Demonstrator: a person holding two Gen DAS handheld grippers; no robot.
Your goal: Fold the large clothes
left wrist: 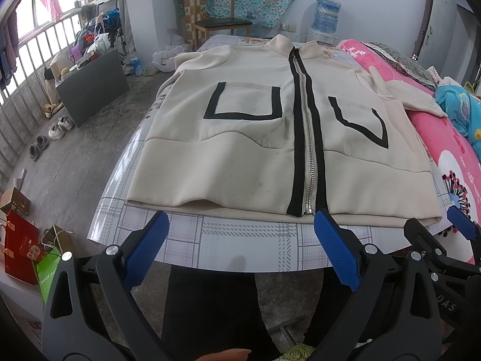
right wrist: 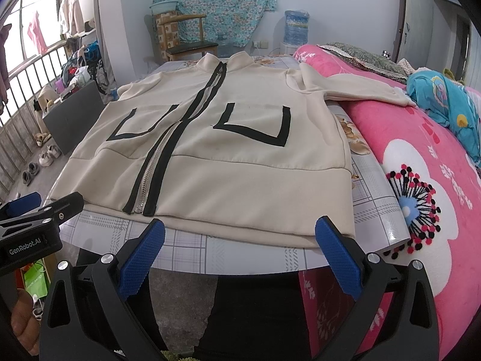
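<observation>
A cream zip-up jacket [left wrist: 240, 162] [right wrist: 240, 177] with black zipper trim and black pocket outlines lies flat, front up, on the checked table [left wrist: 234, 240] [right wrist: 240, 249]. Its hem faces me; the collar points away. One sleeve [right wrist: 354, 90] stretches right onto the pink bed. My left gripper [left wrist: 240, 228] is open just short of the hem, near the zipper's bottom end. My right gripper [right wrist: 240, 234] is open too, in front of the hem's right half. Neither holds anything. Each gripper shows at the edge of the other's view.
A pink flowered blanket [right wrist: 421, 180] on the bed borders the table's right side. A wooden chair [left wrist: 219, 21] and a water dispenser [left wrist: 326, 18] stand behind. Left on the floor are a dark cabinet [left wrist: 90, 87], shoes [left wrist: 57, 129] and bags [left wrist: 21, 246]. A person's dark trousers [left wrist: 210, 307] show below the table edge.
</observation>
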